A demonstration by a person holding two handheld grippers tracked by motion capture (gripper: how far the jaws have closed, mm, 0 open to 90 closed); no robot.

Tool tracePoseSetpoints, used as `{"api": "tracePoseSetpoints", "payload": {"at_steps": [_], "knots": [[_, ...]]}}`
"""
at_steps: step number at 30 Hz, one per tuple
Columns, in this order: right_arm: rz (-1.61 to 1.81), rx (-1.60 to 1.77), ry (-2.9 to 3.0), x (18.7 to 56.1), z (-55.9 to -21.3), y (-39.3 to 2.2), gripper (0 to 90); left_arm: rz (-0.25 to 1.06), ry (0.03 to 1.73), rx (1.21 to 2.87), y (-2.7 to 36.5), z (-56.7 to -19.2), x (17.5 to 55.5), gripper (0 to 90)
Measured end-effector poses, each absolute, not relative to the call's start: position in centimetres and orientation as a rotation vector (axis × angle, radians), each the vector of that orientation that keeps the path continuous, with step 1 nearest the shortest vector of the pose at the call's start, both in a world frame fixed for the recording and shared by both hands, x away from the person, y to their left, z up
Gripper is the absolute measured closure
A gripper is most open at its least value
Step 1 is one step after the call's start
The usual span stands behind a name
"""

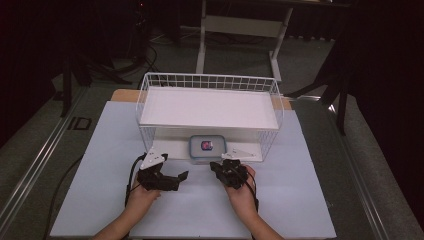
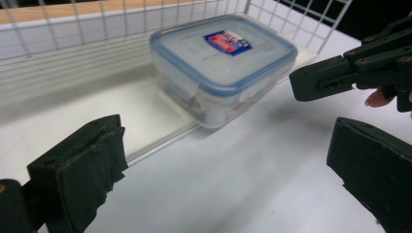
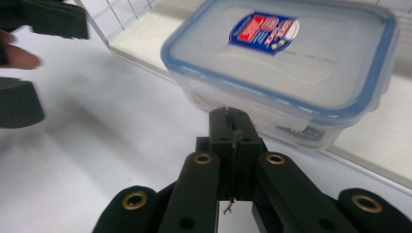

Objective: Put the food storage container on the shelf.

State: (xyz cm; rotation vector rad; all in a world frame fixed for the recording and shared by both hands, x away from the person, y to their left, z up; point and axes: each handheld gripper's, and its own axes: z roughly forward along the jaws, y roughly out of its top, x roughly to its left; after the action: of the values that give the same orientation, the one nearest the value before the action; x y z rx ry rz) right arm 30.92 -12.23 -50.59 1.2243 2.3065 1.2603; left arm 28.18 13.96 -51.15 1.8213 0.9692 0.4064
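A clear plastic box with a blue-rimmed lid and a red-and-blue label rests on the white bottom board of a wire rack, at the board's front edge. My left gripper is open wide on the table, left of the box and angled toward it, with nothing between its pads. My right gripper is shut on nothing. Its tip points at the near wall of the box from very close; I cannot tell whether it touches. The right gripper also shows from the left one.
The white wire rack stands at the table's back, its upper shelf roofing the box. A pale sheet covers the table in front. Cables trail from both grippers toward the near edge. A desk frame stands beyond the table.
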Motion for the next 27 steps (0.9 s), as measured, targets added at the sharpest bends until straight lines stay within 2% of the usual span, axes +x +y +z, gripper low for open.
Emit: {"api": "tracePoseSetpoints", "payload": {"at_steps": [9, 27], "knots": [[1.233, 1.218, 2.310, 32.1, -51.2, -11.1, 90.0, 0.471, 0.980, 1.783, 14.1, -51.8, 27.7, 1.4], [1.230, 1.297, 2.231, 34.8, -51.6, -10.2, 89.9, 0.442, 0.978, 1.790, 13.9, -52.3, 27.8, 1.5]]}}
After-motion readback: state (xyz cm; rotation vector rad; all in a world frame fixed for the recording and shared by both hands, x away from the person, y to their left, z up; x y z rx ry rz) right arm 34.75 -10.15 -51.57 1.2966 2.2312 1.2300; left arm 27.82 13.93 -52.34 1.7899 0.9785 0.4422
